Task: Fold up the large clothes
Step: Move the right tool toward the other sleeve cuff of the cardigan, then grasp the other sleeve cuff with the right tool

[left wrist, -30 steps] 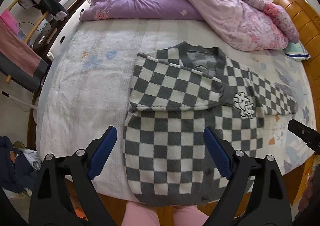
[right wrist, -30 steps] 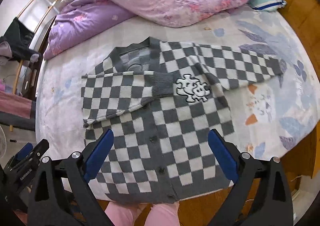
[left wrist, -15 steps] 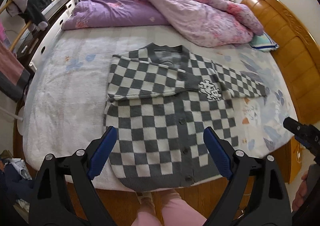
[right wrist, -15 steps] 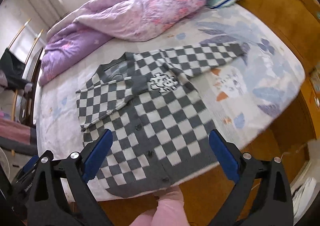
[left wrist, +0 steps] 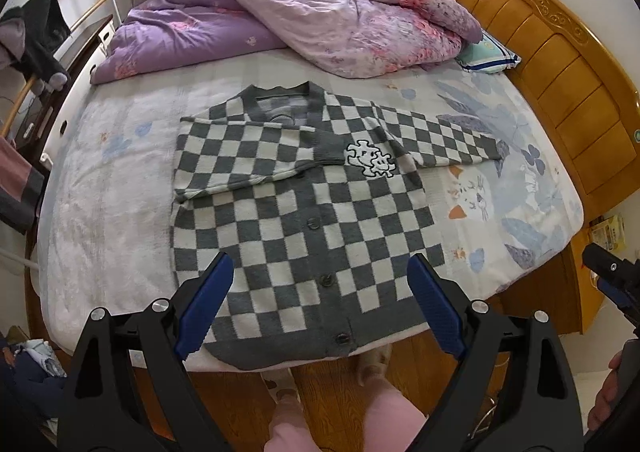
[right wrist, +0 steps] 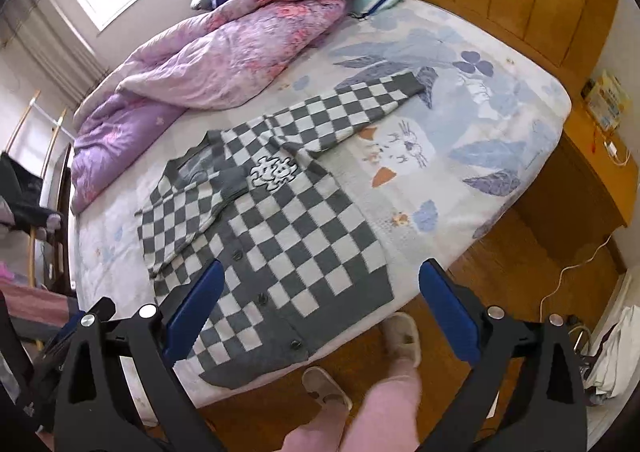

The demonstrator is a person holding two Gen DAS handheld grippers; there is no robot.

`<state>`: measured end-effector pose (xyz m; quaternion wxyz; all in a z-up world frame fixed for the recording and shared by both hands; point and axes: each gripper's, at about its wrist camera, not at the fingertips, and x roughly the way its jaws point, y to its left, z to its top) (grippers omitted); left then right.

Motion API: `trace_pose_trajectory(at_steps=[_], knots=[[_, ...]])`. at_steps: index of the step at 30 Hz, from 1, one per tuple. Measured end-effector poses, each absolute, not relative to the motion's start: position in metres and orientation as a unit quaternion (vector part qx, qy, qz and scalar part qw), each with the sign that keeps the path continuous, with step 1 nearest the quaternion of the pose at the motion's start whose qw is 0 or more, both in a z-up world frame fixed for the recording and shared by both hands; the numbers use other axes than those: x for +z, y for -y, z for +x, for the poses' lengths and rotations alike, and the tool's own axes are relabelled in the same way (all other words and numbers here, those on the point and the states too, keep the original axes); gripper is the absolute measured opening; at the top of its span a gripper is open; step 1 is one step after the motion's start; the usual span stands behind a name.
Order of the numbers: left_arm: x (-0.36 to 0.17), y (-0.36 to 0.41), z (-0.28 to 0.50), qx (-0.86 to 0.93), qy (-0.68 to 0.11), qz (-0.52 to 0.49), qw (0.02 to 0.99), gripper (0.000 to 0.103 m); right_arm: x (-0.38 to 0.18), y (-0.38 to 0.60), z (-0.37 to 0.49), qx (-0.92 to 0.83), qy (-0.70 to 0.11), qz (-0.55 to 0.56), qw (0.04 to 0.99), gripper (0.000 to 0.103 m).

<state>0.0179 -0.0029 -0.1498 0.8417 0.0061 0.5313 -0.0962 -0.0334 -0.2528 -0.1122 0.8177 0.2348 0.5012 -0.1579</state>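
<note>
The cardigan (left wrist: 304,228) lies flat on the bed (left wrist: 100,188), 1 sleeve folded across the chest, the other sleeve (right wrist: 360,108) outstretched. Both grippers, left (left wrist: 320,304) and right (right wrist: 320,308), hover with fingers spread and empty. Risk: the hem overhangs the bed edge, so tugging may drag the cardigan off.

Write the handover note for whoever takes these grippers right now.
Left gripper: open, empty, held above the bed's near edge.
Right gripper: open, empty, likewise off the fabric.
Checkered cardigan lies flat and buttoned on the bed, hem toward you.
Done: one sleeve folded across the chest.
Left: the other sleeve lies stretched out toward the headboard; fold it in, then fold the body.
</note>
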Motion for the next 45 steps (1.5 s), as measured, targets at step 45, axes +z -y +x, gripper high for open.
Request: trace_pose_trajectory(at_steps=[45], knots=[[-0.329,0.186,0.317,-0.06,-0.616,-0.021,0.785,0.089,-0.294,0.556,0.196,-0.233,-0.611,0.395,0.645,0.095]])
